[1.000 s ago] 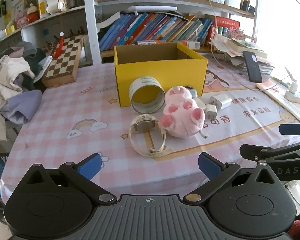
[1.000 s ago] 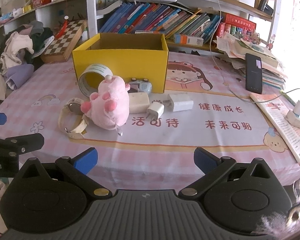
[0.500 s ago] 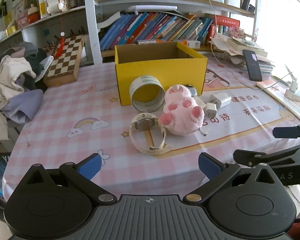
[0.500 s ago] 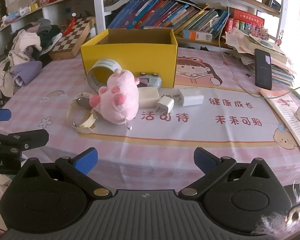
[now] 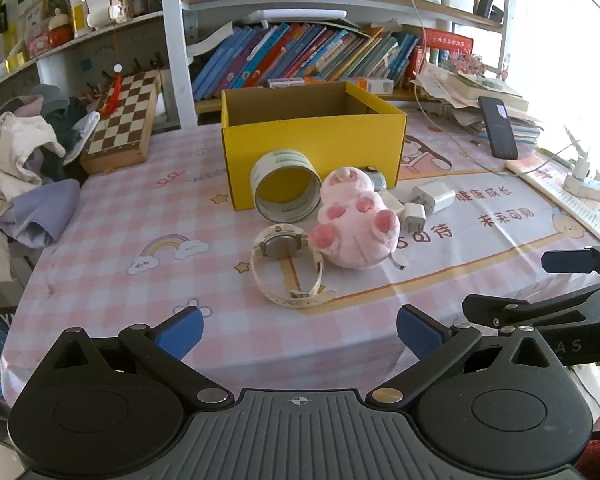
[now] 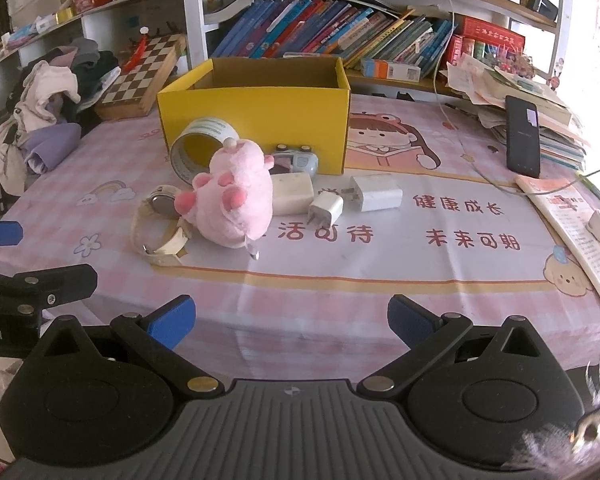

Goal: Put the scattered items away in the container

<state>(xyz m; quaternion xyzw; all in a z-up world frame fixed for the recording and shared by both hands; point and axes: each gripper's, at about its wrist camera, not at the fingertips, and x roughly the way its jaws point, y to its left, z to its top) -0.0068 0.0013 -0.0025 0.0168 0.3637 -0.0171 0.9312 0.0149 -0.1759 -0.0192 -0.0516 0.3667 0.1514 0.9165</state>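
Observation:
An open yellow box (image 5: 312, 142) (image 6: 256, 120) stands mid-table. In front of it lie a tape roll (image 5: 286, 186) (image 6: 198, 148), a pink plush toy (image 5: 356, 224) (image 6: 230, 200), a cream wristwatch (image 5: 286, 264) (image 6: 160, 220), three white chargers (image 6: 374, 192) (image 6: 326, 208) (image 6: 292, 194) and a small grey-blue gadget (image 6: 296, 158). My left gripper (image 5: 298, 330) hangs open at the table's near edge, short of the watch. My right gripper (image 6: 290, 320) is open too, near the front edge, with nothing between its fingers. Each gripper shows at the edge of the other's view.
A chessboard (image 5: 126, 120) and a heap of clothes (image 5: 24, 160) lie at the left. At the right are a black phone (image 6: 522, 136) on stacked papers, a booklet (image 6: 572, 224) and a power strip (image 5: 586, 186). Bookshelves (image 5: 300, 60) run behind the table.
Both grippers have drawn back slightly from the table, so the items look a little farther off. Nothing on the table has moved, and both grippers stay open.

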